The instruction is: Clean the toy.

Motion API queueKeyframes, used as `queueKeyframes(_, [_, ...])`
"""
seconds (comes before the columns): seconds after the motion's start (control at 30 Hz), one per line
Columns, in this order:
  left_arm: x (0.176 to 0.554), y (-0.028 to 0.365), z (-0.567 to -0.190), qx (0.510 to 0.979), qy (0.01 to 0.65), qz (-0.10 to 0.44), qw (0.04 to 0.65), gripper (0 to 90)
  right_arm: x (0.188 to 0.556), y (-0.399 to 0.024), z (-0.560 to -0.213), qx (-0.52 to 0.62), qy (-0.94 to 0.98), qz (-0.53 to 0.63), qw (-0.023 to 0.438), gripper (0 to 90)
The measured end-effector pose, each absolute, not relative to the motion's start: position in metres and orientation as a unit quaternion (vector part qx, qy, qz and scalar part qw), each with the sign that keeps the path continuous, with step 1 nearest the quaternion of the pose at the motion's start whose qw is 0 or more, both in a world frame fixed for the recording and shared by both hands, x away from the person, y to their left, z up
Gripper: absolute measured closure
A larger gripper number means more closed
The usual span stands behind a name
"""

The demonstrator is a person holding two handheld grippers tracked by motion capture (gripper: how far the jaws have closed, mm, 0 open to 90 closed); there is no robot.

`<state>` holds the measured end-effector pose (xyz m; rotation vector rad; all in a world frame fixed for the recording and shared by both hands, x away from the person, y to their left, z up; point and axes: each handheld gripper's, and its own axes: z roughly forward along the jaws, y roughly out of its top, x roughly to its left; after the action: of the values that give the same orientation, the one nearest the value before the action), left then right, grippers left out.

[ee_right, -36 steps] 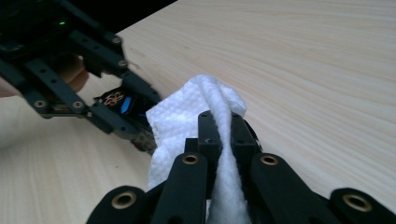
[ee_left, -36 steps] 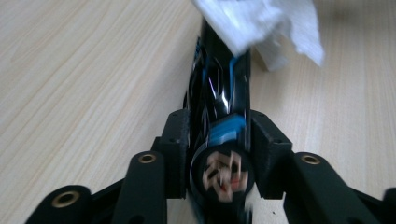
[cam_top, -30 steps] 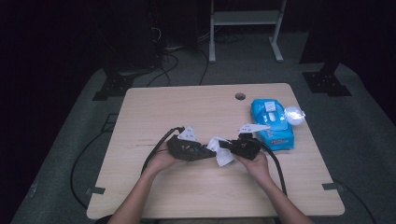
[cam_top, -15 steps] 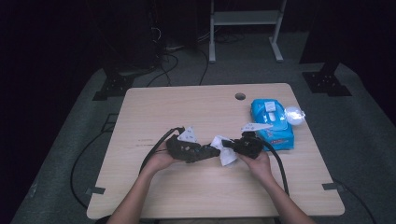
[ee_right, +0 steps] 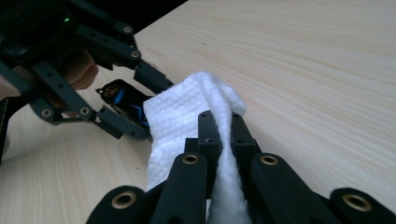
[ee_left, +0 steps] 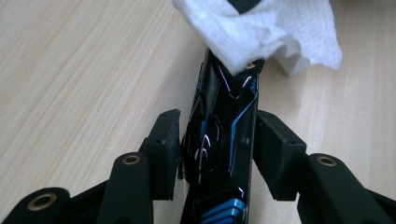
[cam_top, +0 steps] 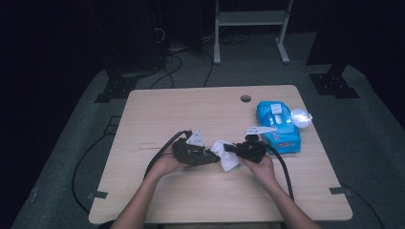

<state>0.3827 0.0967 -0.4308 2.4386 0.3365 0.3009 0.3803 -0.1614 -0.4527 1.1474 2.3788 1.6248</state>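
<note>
Wipe [cam_top: 227, 156], white and crumpled, was clamped in the right gripper [ee_right: 223, 122] just above the surface [cam_top: 200, 114], draped over the black-and-blue device's [ee_left: 224, 140] far end. That device's long axis ran between the left gripper's [ee_left: 217, 135] fingers [ee_left: 275, 149], which had just been loosening, pads apart from it.

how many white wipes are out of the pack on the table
1: a crumpled white wipe near the table's middle, pinched in the right gripper and draped over the tip of the black-and-blue object between the left gripper's jaws. Others may be hidden inside the blue wipe pack.

Bare table [cam_top: 191, 109] lies open on the far left; the wipes pack [cam_top: 278, 126] blocks the far right.
</note>
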Motion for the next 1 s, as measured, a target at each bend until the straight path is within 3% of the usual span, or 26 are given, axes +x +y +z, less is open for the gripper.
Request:
queueKeyframes(0.37, [0.381,0.084,-0.434,0.940,0.129,0.120,0.291,48.1,0.378,-0.151,-0.458,0.360,0.771,0.526,0.002,86.3])
queueKeyframes(0.67, [0.380,0.077,-0.433,0.947,0.129,0.129,0.264,53.1,0.376,-0.148,-0.458,0.354,0.771,0.530,-0.008,86.3])
queueKeyframes(0.73, [0.379,0.080,-0.430,0.946,0.128,0.120,0.274,57.5,0.378,-0.151,-0.457,0.359,0.769,0.529,-0.002,86.3])
queueKeyframes(1.0, [0.377,0.086,-0.425,0.931,0.120,0.110,0.326,57.7,0.384,-0.176,-0.453,0.389,0.741,0.548,0.005,86.4])
